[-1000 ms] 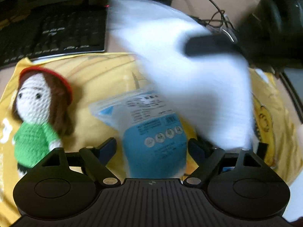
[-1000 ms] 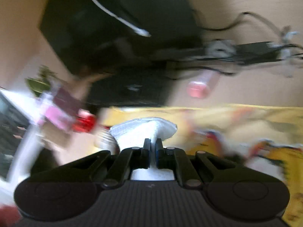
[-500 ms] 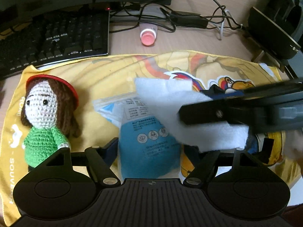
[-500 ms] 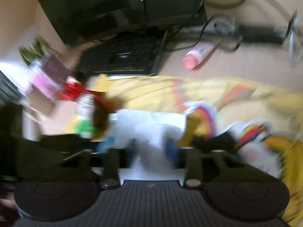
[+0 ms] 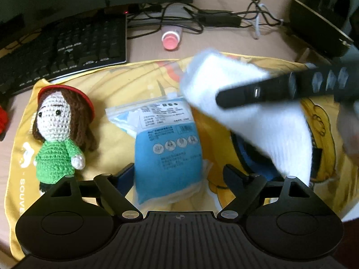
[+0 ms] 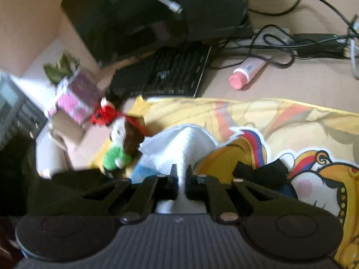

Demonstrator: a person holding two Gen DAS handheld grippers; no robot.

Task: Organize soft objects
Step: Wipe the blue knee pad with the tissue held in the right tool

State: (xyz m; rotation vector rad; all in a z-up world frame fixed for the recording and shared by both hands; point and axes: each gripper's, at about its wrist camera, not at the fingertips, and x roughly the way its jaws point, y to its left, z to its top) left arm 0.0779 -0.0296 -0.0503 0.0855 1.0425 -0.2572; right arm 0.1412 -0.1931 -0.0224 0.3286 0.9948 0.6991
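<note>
My right gripper (image 6: 180, 174) is shut on a white cloth (image 6: 179, 143), which bulges out ahead of the fingers. The left wrist view shows the same white cloth (image 5: 246, 107) hanging blurred over the right half of a yellow printed cloth (image 5: 139, 83), with my right gripper (image 5: 226, 100) reaching in from the right. My left gripper (image 5: 179, 174) is open low over the yellow cloth, its fingers on either side of a blue and clear packet (image 5: 166, 152). A crochet doll (image 5: 60, 134) in a green top and red hat lies to the left.
Behind the yellow cloth lie a black keyboard (image 5: 67, 49), a pink-capped tube (image 5: 171, 39) and tangled cables (image 5: 213, 20). A black device (image 5: 323, 18) stands at the back right. The right wrist view also shows the doll (image 6: 121, 143), a red toy (image 6: 103, 114) and boxes (image 6: 74, 103) at left.
The white cloth swung down over the yellow cloth, then shifted right and up. The right fingers looked apart half a second ago and now pinch the cloth. The left gripper barely moved.
</note>
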